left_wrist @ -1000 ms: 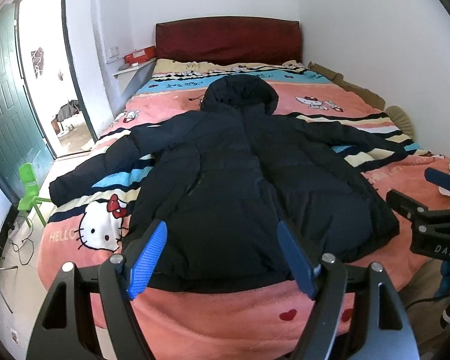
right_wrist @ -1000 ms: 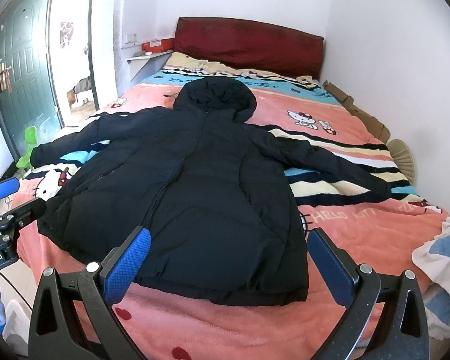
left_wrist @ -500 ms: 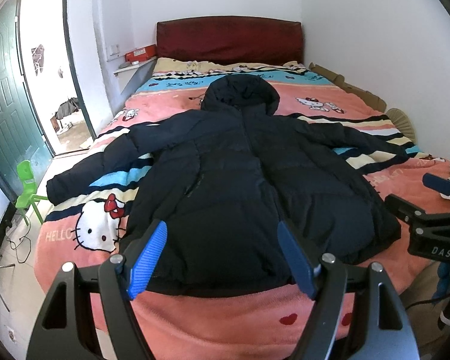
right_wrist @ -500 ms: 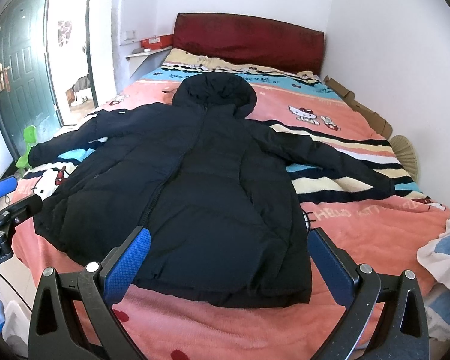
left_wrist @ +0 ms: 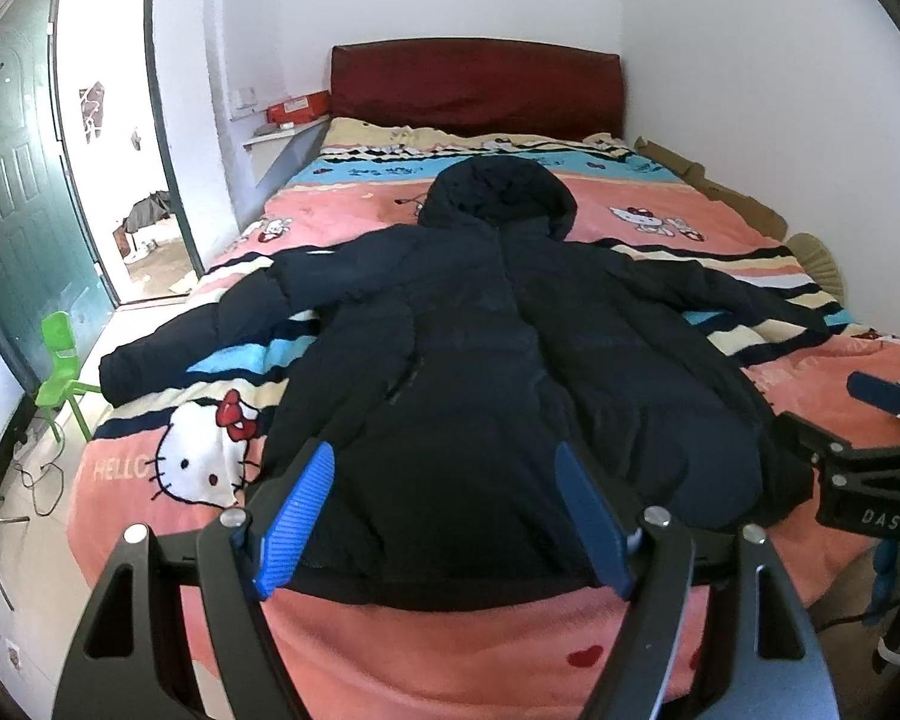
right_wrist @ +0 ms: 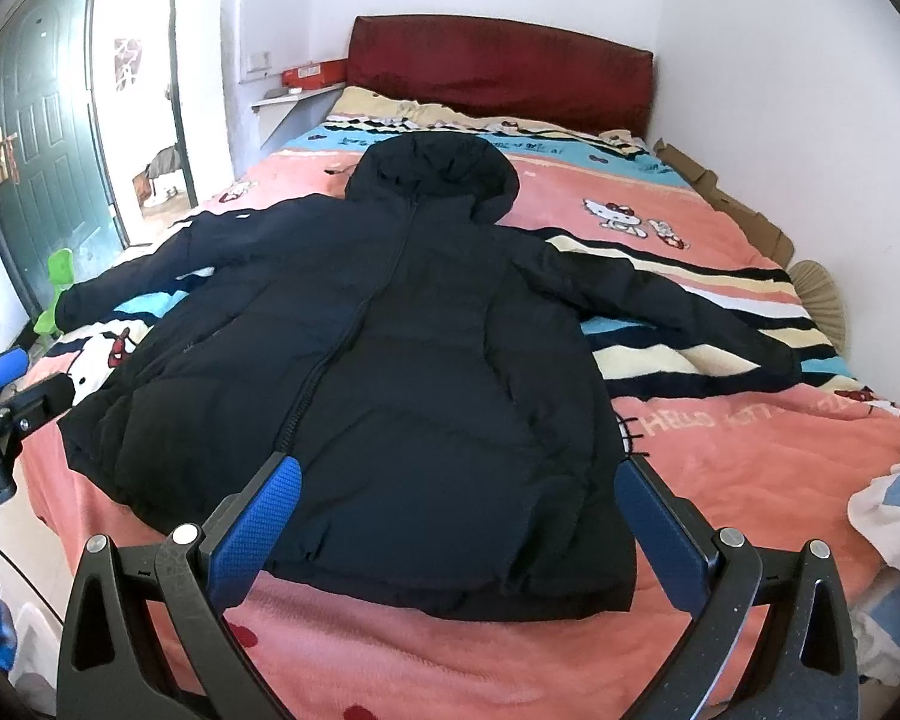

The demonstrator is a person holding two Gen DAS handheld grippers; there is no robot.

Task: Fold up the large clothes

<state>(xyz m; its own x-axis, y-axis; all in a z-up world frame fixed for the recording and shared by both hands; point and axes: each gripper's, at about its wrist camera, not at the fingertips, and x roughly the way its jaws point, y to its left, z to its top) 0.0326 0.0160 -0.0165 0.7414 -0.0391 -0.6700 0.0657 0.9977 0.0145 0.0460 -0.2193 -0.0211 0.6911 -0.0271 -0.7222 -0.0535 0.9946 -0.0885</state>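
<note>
left gripper [left_wrist: 444,519]: jaws spread wide, nothing between them; it hangs over the foot edge of the bed, pointing up the jacket toward the hood, a little left of the zip line.
left sleeve [left_wrist: 210,330]: the leftmost part of the garment, stretched out across the blanket [left_wrist: 168,468] toward the door side, cuff near the bed's left edge; well apart from the left gripper, up and to its left.
jacket [left_wrist: 510,396]: a dark hooded puffer, front side up and zipped, lying flat in the middle of the bed; its long axis runs straight away from both tools, hem nearest, hood [left_wrist: 498,192] farthest, toward the red headboard [left_wrist: 474,84].
hem [right_wrist: 450,594]: the nearest edge to both tools, lying crosswise just ahead of the fingertips; neither tool touches it as far as i can tell.
right gripper [right_wrist: 459,513]: jaws likewise wide apart and holding nothing; it sits at the hem's right half, aimed up the body to the right of the zip.
right sleeve [right_wrist: 678,312]: angled out toward the wall side, cuff near the bed's right edge, up and to the right of the right gripper.
nearer tool: each sleeve lies on its own gripper's side, so left for left and right for right looks the natural split.
judgement: nothing folded yet; the first fold likely brings a sleeve across the long axis onto the chest, which means reaching forward and outward, past the hem.
risk: the padded fabric is thick and slippery-looking, so a shallow pinch may slide off.
</note>
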